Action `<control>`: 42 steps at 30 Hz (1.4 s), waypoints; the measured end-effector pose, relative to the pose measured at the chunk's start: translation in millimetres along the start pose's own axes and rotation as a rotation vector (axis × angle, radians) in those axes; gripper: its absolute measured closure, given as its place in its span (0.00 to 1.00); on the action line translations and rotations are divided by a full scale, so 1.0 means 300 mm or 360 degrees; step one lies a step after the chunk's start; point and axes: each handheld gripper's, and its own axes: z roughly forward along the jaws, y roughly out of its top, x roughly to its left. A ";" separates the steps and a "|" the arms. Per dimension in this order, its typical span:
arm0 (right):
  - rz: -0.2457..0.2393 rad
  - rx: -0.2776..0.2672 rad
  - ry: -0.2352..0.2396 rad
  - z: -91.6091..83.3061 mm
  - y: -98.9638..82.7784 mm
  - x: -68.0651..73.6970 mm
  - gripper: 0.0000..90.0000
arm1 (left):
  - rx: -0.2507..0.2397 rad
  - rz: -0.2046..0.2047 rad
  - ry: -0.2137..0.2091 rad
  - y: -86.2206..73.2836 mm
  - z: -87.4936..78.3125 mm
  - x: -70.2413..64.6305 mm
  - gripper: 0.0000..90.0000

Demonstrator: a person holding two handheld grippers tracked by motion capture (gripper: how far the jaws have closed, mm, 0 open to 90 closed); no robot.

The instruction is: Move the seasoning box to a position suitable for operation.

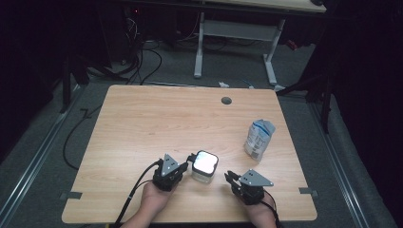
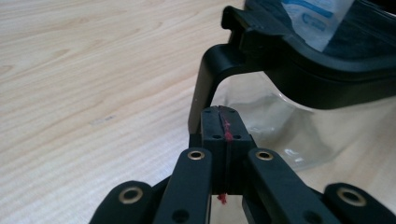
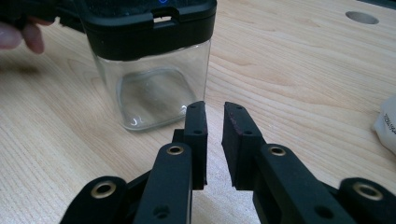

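A clear square jar (image 1: 205, 166) with a black-rimmed lid stands near the table's front edge, between my two grippers. My left gripper (image 1: 188, 160) is at the jar's left side, its jaws shut together. In the left gripper view the shut tips (image 2: 223, 114) sit just short of the lid's black latch arm (image 2: 208, 74), with the glass (image 2: 266, 126) right behind. My right gripper (image 1: 230, 176) rests to the jar's right, apart from it. The right gripper view shows those jaws (image 3: 215, 112) a narrow gap apart with nothing between them, pointing towards the jar (image 3: 154, 93).
A crumpled white and blue bag (image 1: 259, 138) stands at the right of the wooden table (image 1: 166, 118), also at the edge (image 3: 386, 126) of the right gripper view. A round cable hole (image 1: 226, 100) lies near the far edge. A desk frame stands beyond.
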 end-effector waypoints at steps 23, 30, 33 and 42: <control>0.0135 0.0014 -0.0051 0.009 -0.003 -0.028 0.83 | -0.0056 0.0111 0.0003 0.029 -0.116 0.013 0.73; 0.0122 0.0017 -0.0044 0.011 -0.003 -0.024 0.80 | -0.0108 0.0072 -0.0056 0.096 -0.129 0.022 0.75; 0.0103 0.0033 -0.0035 0.015 -0.004 -0.021 0.79 | -0.0114 0.0063 -0.0044 0.119 -0.126 0.016 0.78; 0.0102 0.0027 -0.0032 0.012 -0.004 -0.022 0.78 | -0.0143 0.0078 -0.0015 0.173 -0.098 -0.016 1.00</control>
